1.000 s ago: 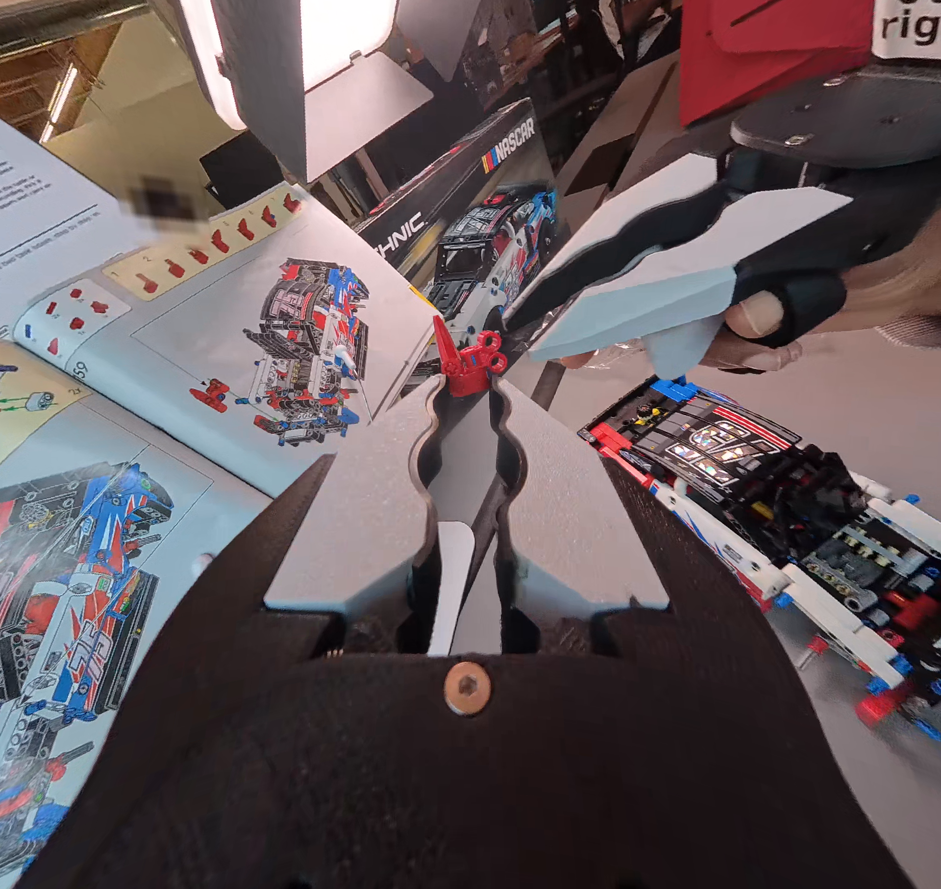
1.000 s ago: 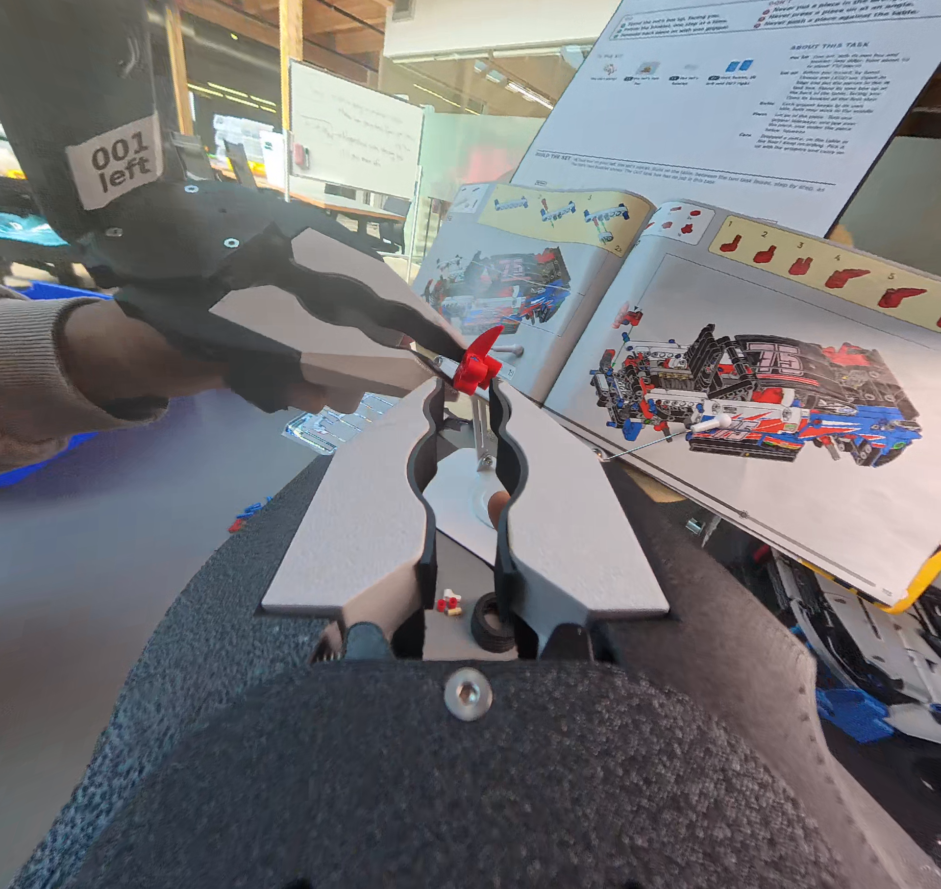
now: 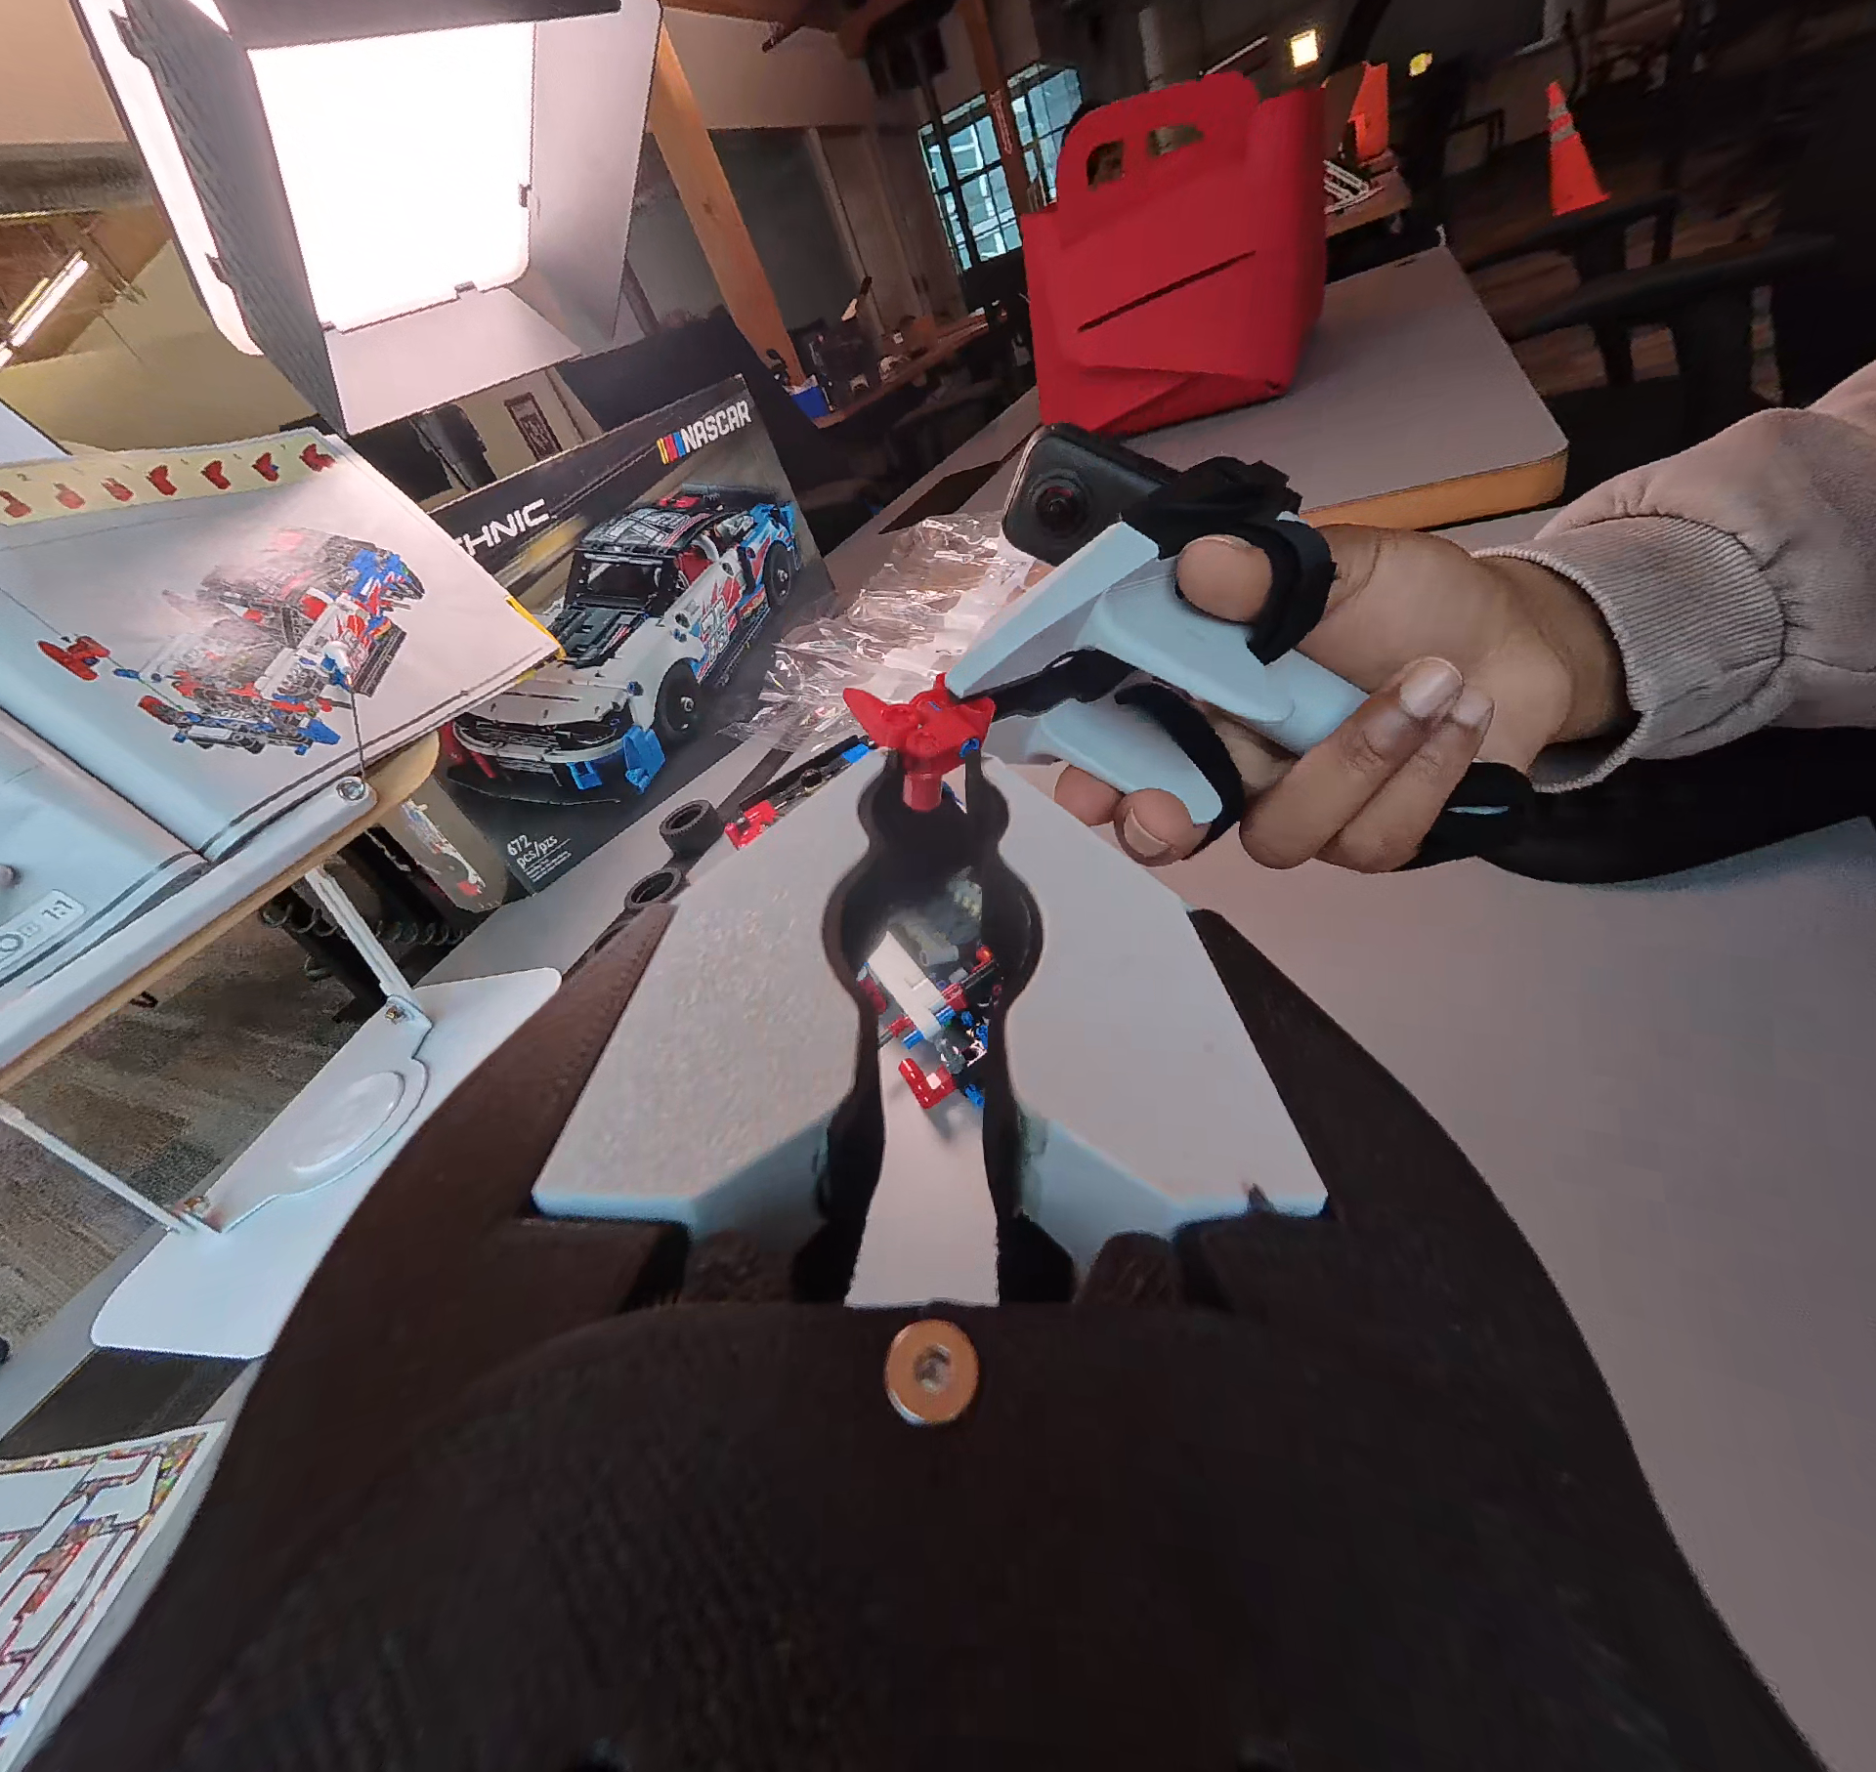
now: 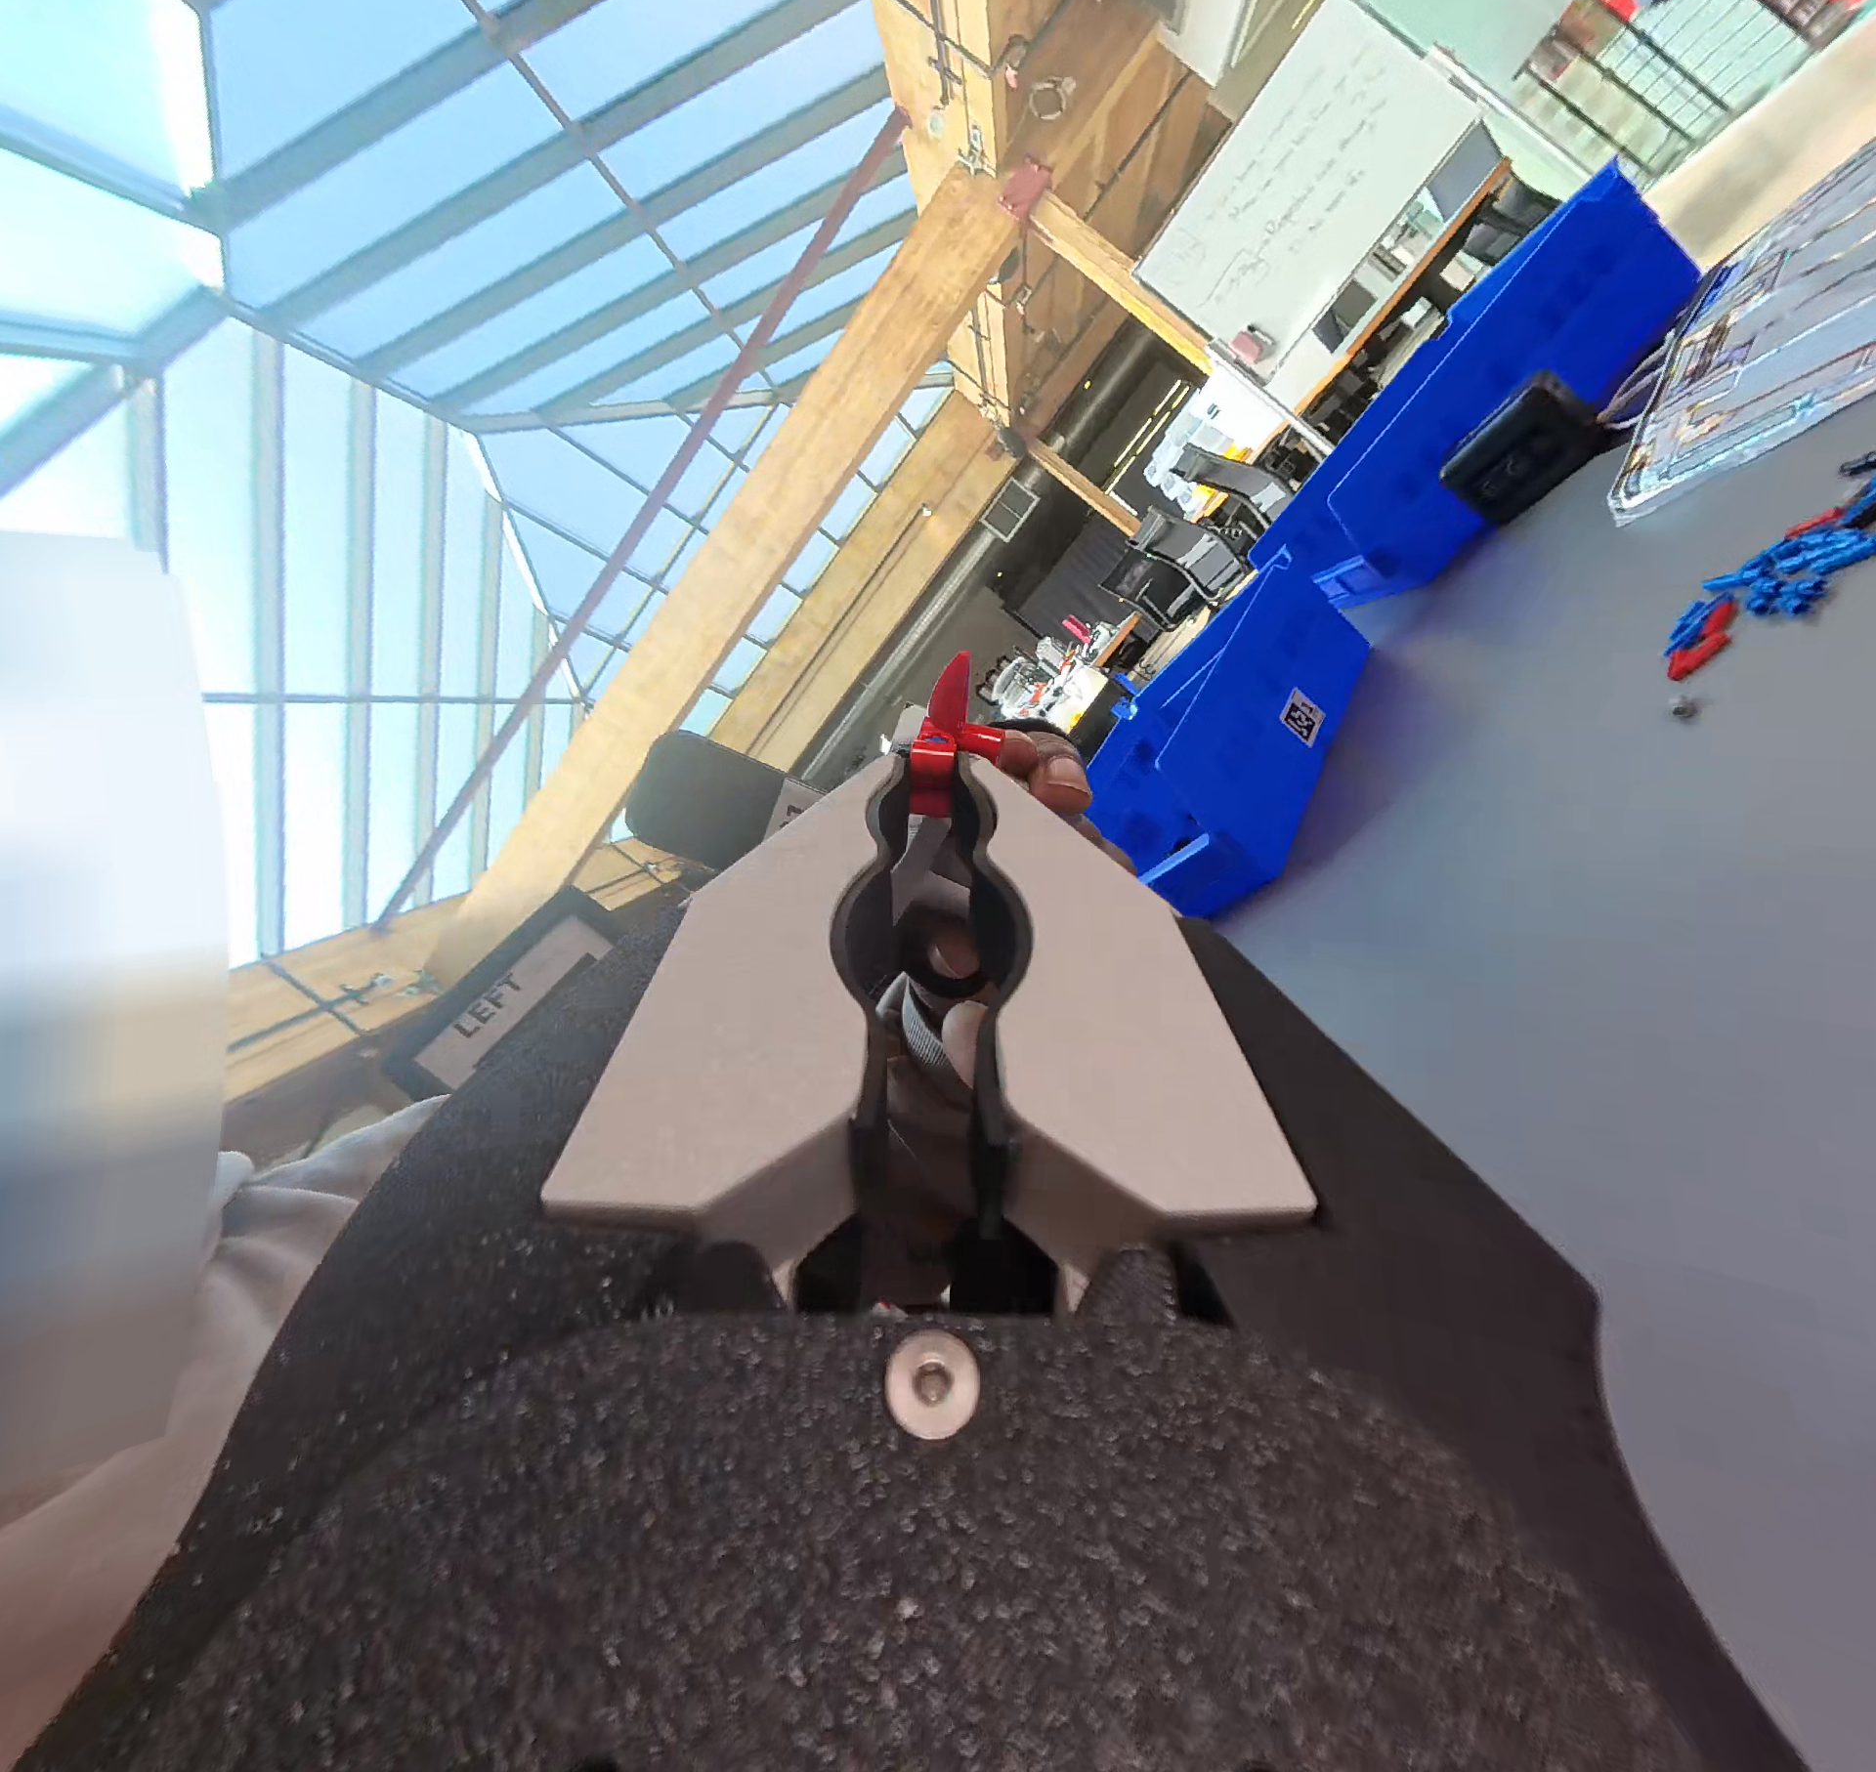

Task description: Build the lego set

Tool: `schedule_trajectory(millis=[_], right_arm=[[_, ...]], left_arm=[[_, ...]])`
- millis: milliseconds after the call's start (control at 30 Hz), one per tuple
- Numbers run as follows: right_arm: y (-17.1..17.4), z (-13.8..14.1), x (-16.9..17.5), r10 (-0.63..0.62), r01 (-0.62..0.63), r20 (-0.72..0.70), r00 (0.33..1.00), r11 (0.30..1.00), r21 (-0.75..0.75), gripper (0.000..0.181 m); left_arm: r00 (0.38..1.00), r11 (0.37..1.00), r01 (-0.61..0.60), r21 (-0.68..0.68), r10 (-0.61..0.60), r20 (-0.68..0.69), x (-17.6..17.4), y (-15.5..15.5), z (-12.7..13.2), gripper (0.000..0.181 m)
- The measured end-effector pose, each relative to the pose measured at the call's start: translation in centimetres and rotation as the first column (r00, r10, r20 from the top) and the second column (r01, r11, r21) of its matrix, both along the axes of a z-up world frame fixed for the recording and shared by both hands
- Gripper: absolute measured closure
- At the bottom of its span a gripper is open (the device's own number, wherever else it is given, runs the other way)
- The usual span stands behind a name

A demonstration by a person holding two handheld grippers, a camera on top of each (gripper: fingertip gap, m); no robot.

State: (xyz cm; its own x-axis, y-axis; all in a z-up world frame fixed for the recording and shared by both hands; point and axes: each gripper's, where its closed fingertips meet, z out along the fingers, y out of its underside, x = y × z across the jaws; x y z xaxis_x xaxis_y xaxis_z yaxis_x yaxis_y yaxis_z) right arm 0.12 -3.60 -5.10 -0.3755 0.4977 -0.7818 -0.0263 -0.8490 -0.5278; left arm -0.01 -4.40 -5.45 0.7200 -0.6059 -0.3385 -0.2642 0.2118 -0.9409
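Pinched mid-frame: red lego piece (image 3: pixel 919 731) between left gripper (image 3: pixel 922 777) tips, right gripper (image 3: pixel 980 698) clamped on its edge, apparently to reorient it; instruction booklet (image 3: pixel 254 607) propped upper left for reference

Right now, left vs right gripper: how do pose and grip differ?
The left gripper points level over the table toward the set's box; the right gripper tilts up toward the skylight. Left pinches the red piece by its stem; right meets it from the side. Both are shut on it.
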Motion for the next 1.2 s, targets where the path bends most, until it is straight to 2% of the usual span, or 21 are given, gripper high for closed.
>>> schedule_trajectory(millis=[200, 500, 667, 833, 1200], right_arm=[[0.9, -2.0, -0.3, 0.034, -0.034, -0.003, 0.999, 0.993, -0.114, 0.177], [1.4, -3.9, -0.4, 0.054, -0.051, 0.015, 0.998, 0.985, -0.167, 0.177], [1.0, -4.7, -0.7, 0.054, -0.047, 0.052, 0.997, 0.992, -0.120, 0.177], [0.6, -5.0, -0.8, 0.050, -0.045, 0.073, 0.996, 0.997, -0.070, 0.177], [0.4, -5.6, -0.8, 0.070, -0.063, 0.090, 0.994, 0.995, -0.079, 0.177]], left_arm=[[1.000, 1.000, -0.010, -0.011, 0.010, 0.026, -0.7, 0.7, -2.0, 0.181], [0.999, 0.998, -0.039, -0.050, 0.041, 0.029, -1.1, 1.5, -4.6, 0.177], [0.999, 0.998, -0.013, -0.068, 0.017, 0.052, -0.9, 1.3, -5.0, 0.160], [0.999, 0.998, -0.015, -0.063, 0.017, 0.027, -0.6, 1.2, -5.4, 0.168], [0.999, 0.999, -0.005, -0.036, 0.004, -0.032, -0.8, 1.1, -6.1, 0.172]])
